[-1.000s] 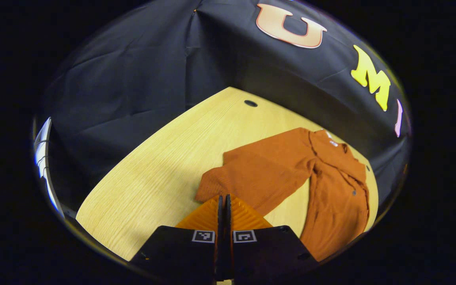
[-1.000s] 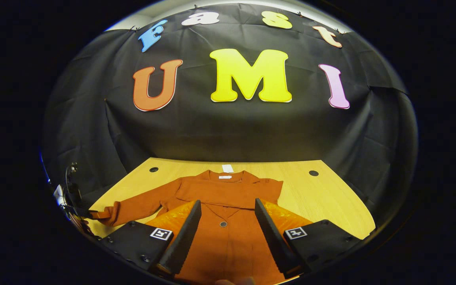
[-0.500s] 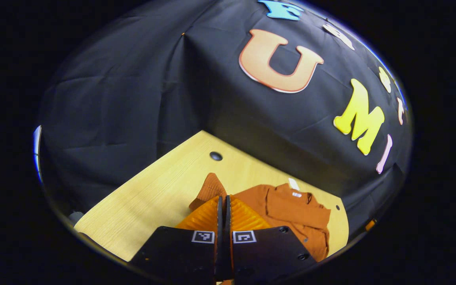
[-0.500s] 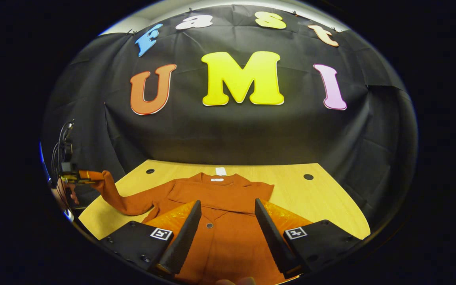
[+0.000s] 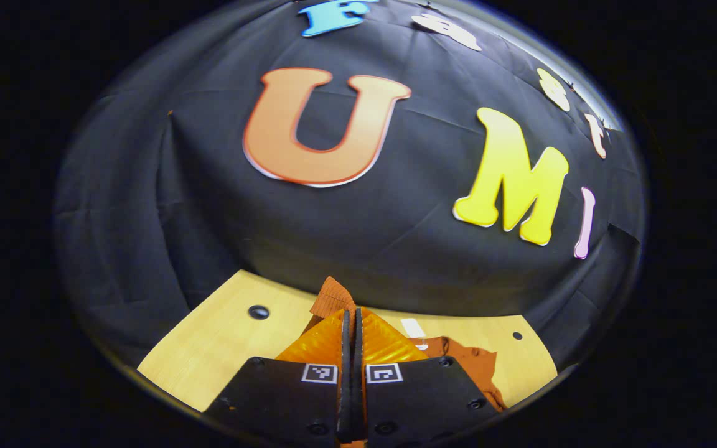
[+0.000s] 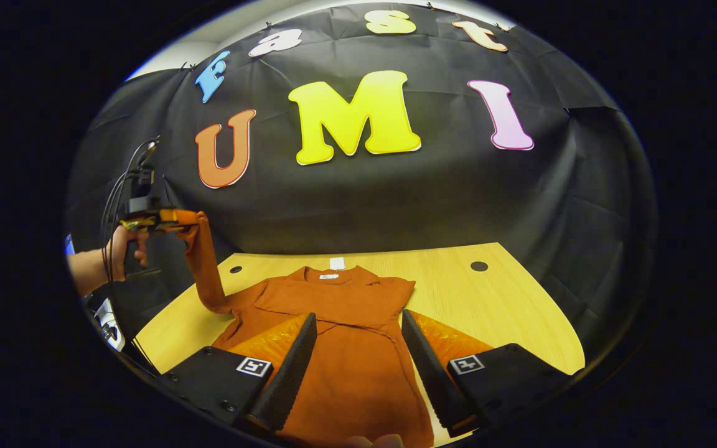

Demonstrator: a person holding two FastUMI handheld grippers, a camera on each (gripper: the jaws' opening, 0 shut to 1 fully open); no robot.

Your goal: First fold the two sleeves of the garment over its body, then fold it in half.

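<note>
1. The left gripper point(image 6: 175, 218) has its jaws closed on the sleeve point(image 6: 204, 264) cuff, lifted high at the left.
2. The right gripper point(image 6: 355, 354) hangs wide open and empty over the garment point(image 6: 333, 348).
3. A thin pinch could slip; dragging could shift the body.
4. The garment lies flat on the wooden worktop point(image 6: 508, 311), black cloth behind.

Garment point(image 6: 346, 348) hem cut off at bottom edge; left gripper point(image 5: 351, 317) hides sleeve point(image 5: 332, 297) below cuff.

Dim booth, lit from above; sharp, fisheye-bent edges.
</note>
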